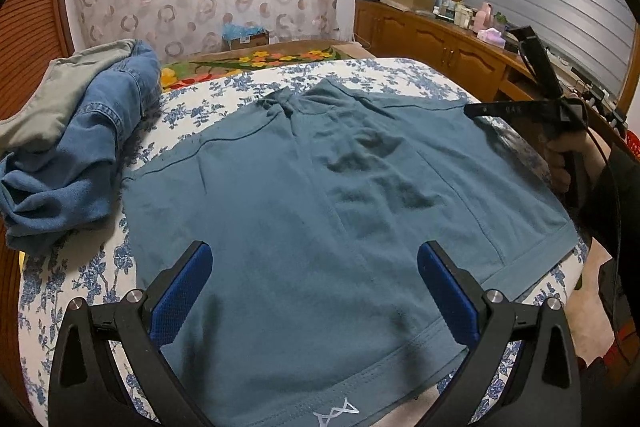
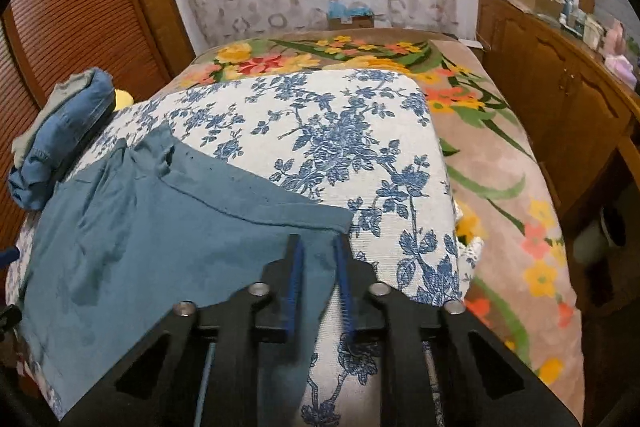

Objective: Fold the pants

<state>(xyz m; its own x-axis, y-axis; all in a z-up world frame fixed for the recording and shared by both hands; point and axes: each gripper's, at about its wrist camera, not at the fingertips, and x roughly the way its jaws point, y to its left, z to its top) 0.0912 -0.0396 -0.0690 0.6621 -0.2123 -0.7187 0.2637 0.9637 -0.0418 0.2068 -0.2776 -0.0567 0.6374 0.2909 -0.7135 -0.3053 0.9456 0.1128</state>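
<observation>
My right gripper [image 2: 318,247] is clamped on a corner of the teal pants [image 2: 168,223] — the fabric sits pinched between its blue pads. My left gripper [image 1: 314,287] has its jaws wide apart and hovers over the hem of the pants, with nothing between them. The pants lie spread flat on the blue floral cloth [image 1: 404,73], ahead of both tools. Far to the left of my left gripper is a pile of denim clothes [image 1: 84,147].
</observation>
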